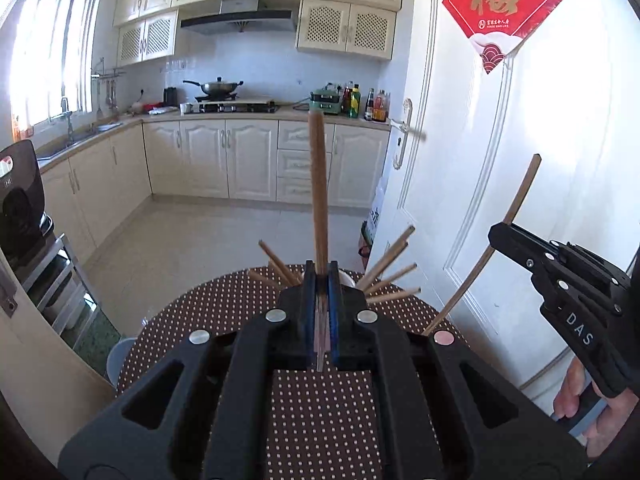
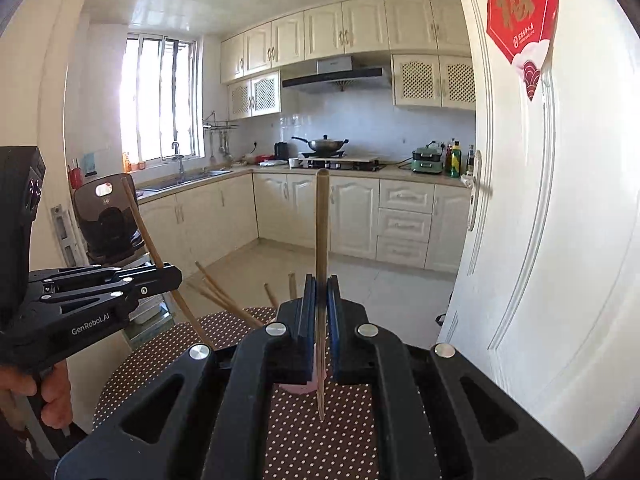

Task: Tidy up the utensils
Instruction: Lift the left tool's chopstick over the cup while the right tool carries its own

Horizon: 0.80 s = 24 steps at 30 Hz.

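My left gripper is shut on a brown wooden chopstick that stands upright above the polka-dot table. My right gripper is shut on a paler chopstick, also upright. Each gripper shows in the other's view: the right one with its chopstick, the left one with its chopstick. Several more chopsticks fan out from a holder hidden behind the left gripper's jaws; they also show in the right wrist view.
A white door with a red poster stands close on the right. A metal rack with a dark appliance is at the left. Kitchen cabinets, stove and sink lie beyond the table's far edge. Something pink lies under the right gripper.
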Each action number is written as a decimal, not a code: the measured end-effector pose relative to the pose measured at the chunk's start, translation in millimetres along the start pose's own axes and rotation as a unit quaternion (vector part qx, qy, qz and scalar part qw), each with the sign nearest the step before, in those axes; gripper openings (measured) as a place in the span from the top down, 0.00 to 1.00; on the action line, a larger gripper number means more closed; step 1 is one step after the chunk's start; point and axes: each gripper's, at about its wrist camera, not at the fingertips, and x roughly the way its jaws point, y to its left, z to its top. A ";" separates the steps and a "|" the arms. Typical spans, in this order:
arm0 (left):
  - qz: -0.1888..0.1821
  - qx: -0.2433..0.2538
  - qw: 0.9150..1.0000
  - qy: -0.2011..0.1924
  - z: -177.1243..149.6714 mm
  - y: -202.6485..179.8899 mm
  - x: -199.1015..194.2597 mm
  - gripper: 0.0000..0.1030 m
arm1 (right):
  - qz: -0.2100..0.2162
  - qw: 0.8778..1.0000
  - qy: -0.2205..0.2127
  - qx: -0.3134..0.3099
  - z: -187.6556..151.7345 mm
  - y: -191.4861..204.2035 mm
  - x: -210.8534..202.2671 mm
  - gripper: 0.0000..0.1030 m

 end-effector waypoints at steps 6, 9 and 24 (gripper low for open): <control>-0.008 -0.021 0.999 -0.039 22.4 -2.6 13.6 0.95 | -0.004 0.999 -0.028 0.015 5.7 -15.3 14.8 0.96; -0.012 -0.025 0.997 -0.072 29.9 -4.0 13.0 0.95 | -0.001 0.999 -0.040 0.026 2.5 -20.2 18.8 0.96; -0.012 0.017 0.998 -0.058 2.4 -17.6 68.3 0.94 | 0.002 0.993 -0.111 0.049 8.8 -15.0 24.8 0.96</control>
